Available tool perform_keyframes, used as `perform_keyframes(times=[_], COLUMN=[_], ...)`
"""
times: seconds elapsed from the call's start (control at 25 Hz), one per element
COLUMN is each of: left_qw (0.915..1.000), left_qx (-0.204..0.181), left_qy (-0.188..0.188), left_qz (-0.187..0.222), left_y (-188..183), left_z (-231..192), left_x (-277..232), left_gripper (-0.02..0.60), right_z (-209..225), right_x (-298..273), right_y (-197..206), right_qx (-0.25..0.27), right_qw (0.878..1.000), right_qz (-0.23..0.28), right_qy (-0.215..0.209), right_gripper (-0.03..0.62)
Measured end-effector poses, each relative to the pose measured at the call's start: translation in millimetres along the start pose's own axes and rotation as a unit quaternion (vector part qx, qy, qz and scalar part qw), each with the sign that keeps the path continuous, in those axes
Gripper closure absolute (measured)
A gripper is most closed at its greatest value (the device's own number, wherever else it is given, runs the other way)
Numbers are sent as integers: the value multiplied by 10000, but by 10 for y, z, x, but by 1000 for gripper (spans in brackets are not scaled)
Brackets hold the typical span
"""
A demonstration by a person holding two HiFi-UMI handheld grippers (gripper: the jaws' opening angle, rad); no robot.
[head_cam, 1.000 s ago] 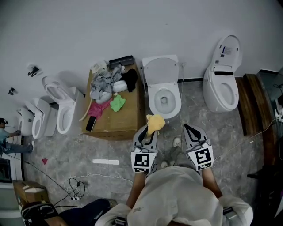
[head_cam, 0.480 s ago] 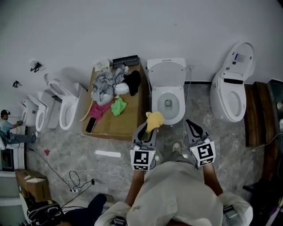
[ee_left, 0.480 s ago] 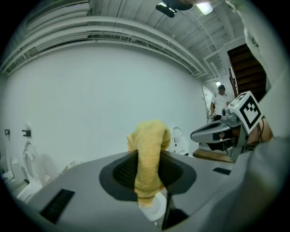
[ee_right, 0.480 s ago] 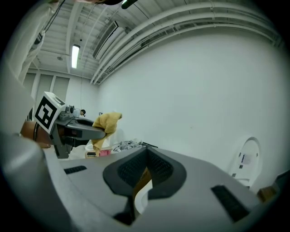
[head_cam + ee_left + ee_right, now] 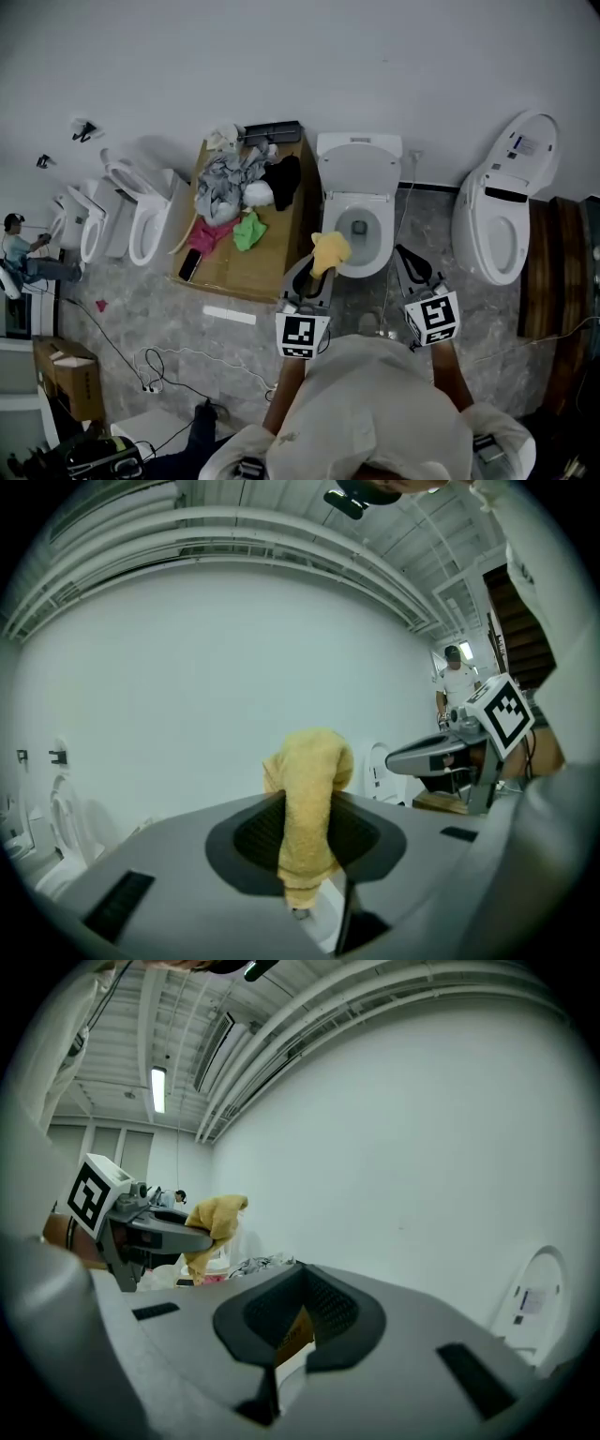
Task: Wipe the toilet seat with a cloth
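Since half a second ago both tools have come forward to the open toilet, so the yellow cloth now overlaps the front left part of its rim in the head view instead of hanging short of it. The left tool is clamped on the cloth: in its own view the pads press on either side of the folded fabric, which bunches up above the left tool and hangs a little below it. Whether the cloth touches the toilet seat I cannot tell. The right tool is held just off the bowl's front right side; in the right gripper view the jaws of the right tool are drawn together with nothing between them, and the left tool shows to the side with the cloth drooping from its tip. The toilet lid stands up against the wall. Left of the toilet is a brown box carrying a heap of clothes and a dark phone.
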State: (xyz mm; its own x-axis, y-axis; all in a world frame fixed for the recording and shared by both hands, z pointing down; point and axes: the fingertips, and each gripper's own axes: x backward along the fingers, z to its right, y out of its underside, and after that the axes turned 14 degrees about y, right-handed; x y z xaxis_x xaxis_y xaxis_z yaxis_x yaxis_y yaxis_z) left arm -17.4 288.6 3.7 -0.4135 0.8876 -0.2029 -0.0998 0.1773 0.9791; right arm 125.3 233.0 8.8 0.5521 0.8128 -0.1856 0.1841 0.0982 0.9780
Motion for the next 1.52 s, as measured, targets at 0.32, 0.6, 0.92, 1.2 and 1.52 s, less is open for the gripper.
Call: perform_keyframes(times=[0.32, 0.6, 0.92, 1.2, 1.52], left_qw=[9998, 9997, 9985, 9963, 9920], left_qx=[140, 195, 77, 219, 574], left_qy=[-73, 112, 526, 828, 1016], left_qz=[-135, -97, 91, -29, -475], left_y=[118, 244, 217, 457, 1043], left_z=[-206, -563, -1187, -1721, -2004], left_x=[-331, -623, -1161, -1585, -1967], left_gripper=[460, 460, 460, 460, 460], right_z=[76, 71, 144, 60, 20], right_x=[-337, -694, -1347, -1953, -2381], right_y=[136, 197, 163, 287, 748], right_qx=[-95, -16, 118, 124, 108], right_qw=[9997, 9996, 9981, 9956, 9900], right_qz=[-175, -262, -290, -547, -1173], right_qy=[-118, 59, 535, 751, 777], right_gripper=[586, 586, 586, 588, 587])
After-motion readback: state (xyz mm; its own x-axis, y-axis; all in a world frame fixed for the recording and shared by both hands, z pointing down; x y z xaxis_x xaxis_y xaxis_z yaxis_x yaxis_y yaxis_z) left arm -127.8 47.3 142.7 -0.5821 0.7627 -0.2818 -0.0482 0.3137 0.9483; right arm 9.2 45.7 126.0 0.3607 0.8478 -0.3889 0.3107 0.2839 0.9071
